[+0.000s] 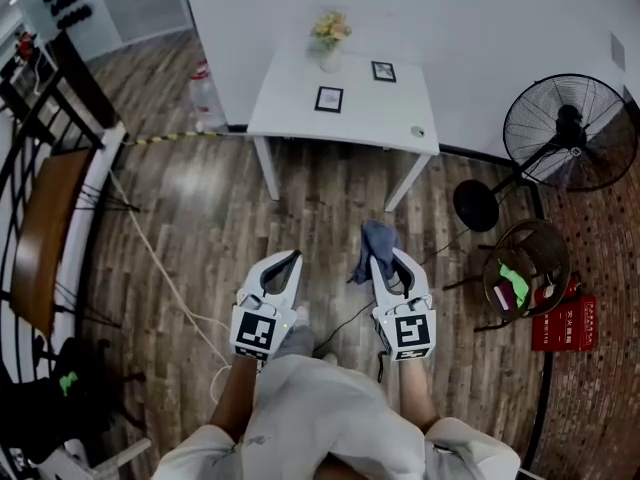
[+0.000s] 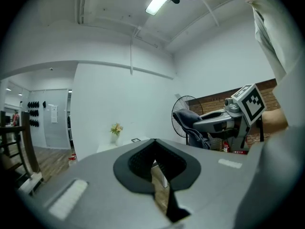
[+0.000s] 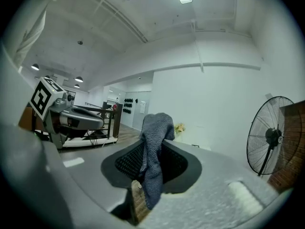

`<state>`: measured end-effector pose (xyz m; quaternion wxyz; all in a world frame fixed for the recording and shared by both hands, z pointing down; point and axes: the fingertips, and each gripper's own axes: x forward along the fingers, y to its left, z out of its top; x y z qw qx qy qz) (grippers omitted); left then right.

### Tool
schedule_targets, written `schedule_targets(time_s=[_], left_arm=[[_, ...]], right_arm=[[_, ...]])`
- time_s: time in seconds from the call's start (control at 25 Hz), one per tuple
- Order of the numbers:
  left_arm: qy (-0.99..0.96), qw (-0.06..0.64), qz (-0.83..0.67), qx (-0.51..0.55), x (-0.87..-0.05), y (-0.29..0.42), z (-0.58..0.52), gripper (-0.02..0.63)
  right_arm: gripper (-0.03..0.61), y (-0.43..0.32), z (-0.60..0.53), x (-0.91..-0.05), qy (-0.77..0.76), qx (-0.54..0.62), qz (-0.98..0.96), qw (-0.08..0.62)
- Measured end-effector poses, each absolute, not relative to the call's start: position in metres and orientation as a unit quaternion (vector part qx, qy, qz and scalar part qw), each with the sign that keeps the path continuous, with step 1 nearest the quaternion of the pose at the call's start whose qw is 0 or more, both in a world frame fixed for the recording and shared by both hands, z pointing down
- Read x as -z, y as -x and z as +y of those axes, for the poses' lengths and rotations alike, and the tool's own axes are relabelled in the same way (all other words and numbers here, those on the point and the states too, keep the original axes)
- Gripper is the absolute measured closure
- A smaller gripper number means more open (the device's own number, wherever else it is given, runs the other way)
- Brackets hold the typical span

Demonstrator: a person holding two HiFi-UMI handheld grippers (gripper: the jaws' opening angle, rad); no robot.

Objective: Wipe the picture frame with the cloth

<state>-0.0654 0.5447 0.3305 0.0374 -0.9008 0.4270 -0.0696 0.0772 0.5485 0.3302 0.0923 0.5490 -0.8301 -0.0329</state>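
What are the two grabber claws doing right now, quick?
Left gripper: closed, with nothing between its jaws.
Right gripper: closed on the blue-grey cloth, which hangs from its jaws.

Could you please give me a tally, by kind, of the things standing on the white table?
Picture frames: 2
Vase of flowers: 1
Small round object, too small to identify: 1
Total: 4
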Motion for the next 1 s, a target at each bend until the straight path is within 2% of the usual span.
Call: schedule_targets(time_s=[0.56,1.0], left_arm=[[0.913,0.024,0.402,0.059,-0.330,0.094,0.417,0.594],[0.912,0.005,0.404,0.067,-0.342,0.109,0.362,0.594]], right_arm=[[0.482,-0.045,0.430,-0.333,-0.569,0.029,-0.815,0.109],[0.482,-0.031,0.383,-0.333,-0.577,0.029,-0.808,0.114]])
